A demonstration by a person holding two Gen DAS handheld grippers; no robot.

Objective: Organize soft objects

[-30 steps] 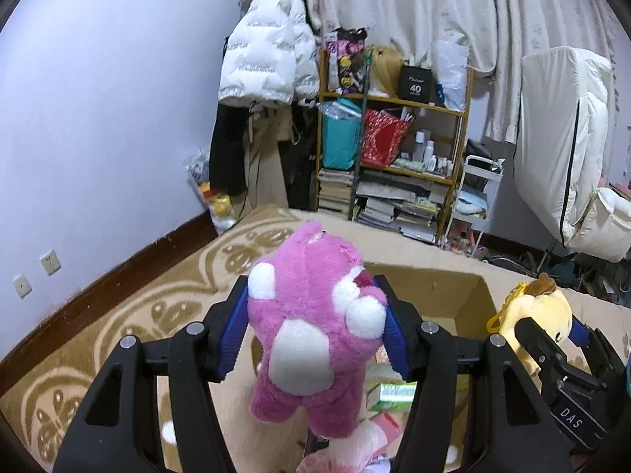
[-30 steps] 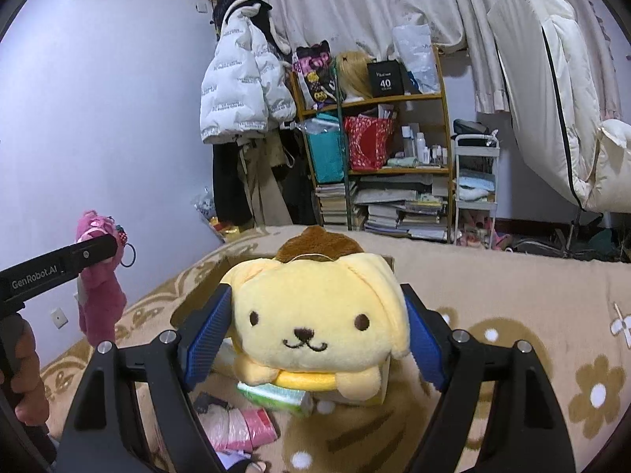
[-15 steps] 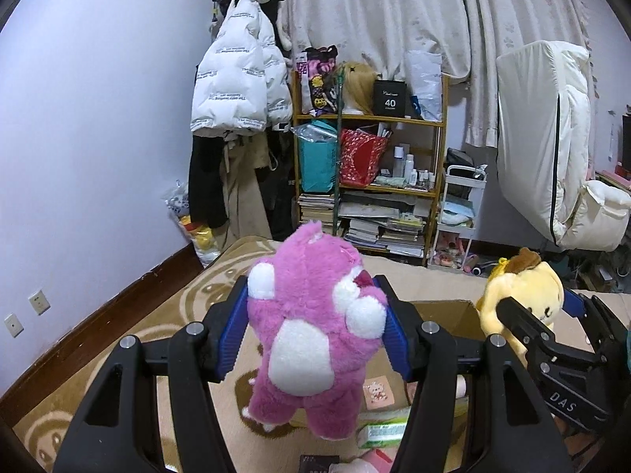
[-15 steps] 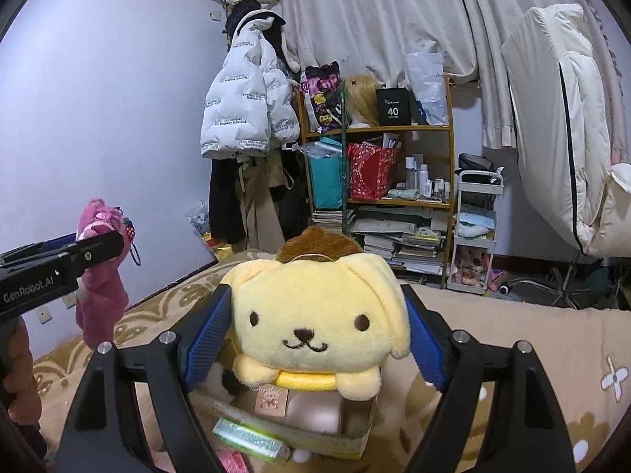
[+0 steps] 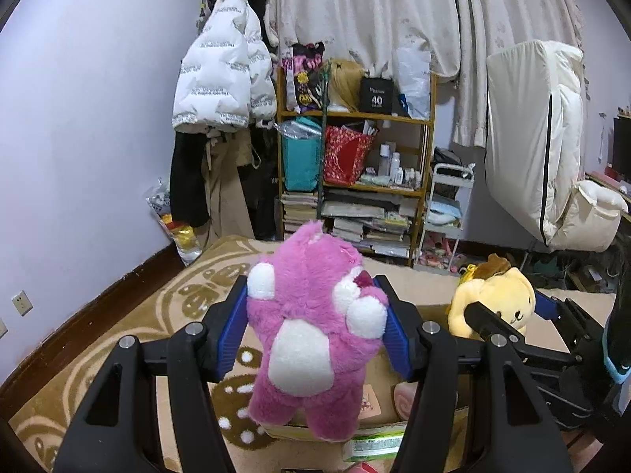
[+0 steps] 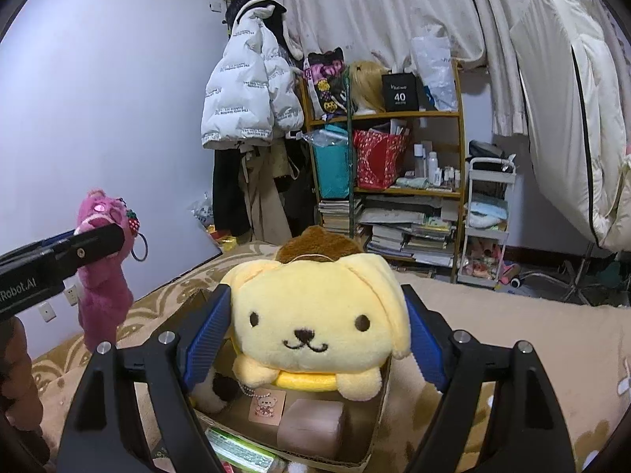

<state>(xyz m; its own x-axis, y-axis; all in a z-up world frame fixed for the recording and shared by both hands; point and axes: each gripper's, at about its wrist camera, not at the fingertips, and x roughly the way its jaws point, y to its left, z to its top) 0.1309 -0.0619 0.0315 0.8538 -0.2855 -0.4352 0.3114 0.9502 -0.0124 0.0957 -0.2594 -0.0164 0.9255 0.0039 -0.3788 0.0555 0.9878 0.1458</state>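
The left gripper (image 5: 315, 327) is closed on a pink teddy bear (image 5: 313, 339). Its two blue pads (image 5: 230, 335) press the bear's sides, and the bear hangs upright with its white tummy facing the camera. The right gripper (image 6: 317, 335) is closed on a yellow puppy toy (image 6: 315, 315). Its blue pads squeeze the puppy's head from both sides, and the puppy's face looks back at the camera.

Just below both toys sits an open cardboard box (image 6: 378, 406). Inside it, under the puppy, are a brown block (image 6: 311, 425), a little card with a bear picture (image 6: 267, 405) and a green packet (image 6: 240, 453). The box rests on a tan blanket with brown swirls (image 5: 130, 323).

From the right gripper, the pink bear is off to the left, held up in the air. From the left gripper, the puppy is off to the right.

Farther back, past the blanket, stands a wooden shelf (image 5: 428, 149) full of books, bags and bottles. A white puffy jacket (image 5: 224, 79) hangs left of the shelf. A small white cart (image 6: 489, 220) stands right of it. Pale curtains (image 5: 394, 15) hang behind everything.
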